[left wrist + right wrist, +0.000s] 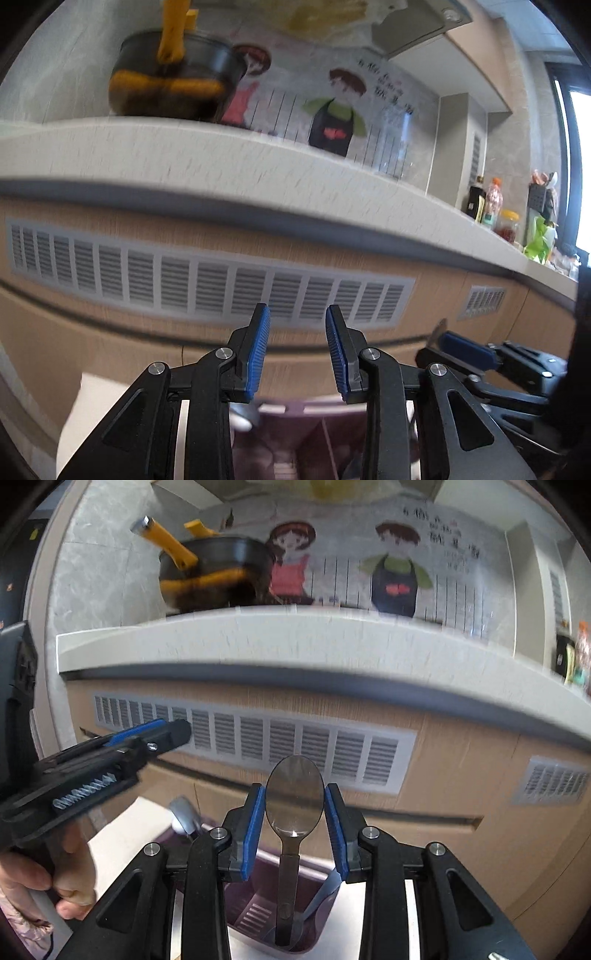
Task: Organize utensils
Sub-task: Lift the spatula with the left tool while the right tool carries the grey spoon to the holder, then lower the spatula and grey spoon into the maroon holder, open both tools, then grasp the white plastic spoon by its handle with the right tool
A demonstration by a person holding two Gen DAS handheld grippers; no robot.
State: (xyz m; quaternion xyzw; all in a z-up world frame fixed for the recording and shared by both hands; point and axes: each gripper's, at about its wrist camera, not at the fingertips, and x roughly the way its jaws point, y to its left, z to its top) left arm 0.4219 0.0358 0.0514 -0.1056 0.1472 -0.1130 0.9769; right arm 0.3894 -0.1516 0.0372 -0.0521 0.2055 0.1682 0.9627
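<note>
Right gripper (294, 825): jaws apart, nothing clamped | spoon (291, 812): upright in purple caddy (255, 912), bowl between pads | left gripper (297, 350): jaws apart, empty | pot (214, 572): counter's back edge

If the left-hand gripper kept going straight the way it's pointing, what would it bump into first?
Most likely the slatted vent panel in the cabinet front under the counter. The left gripper has nothing between its jaws, and the way looks free, though blur leaves depth unclear.

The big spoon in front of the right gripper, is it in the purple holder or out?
In. The spoon stands upright, its handle running down into the purple holder, bowl up between the right gripper's blue pads.
</note>
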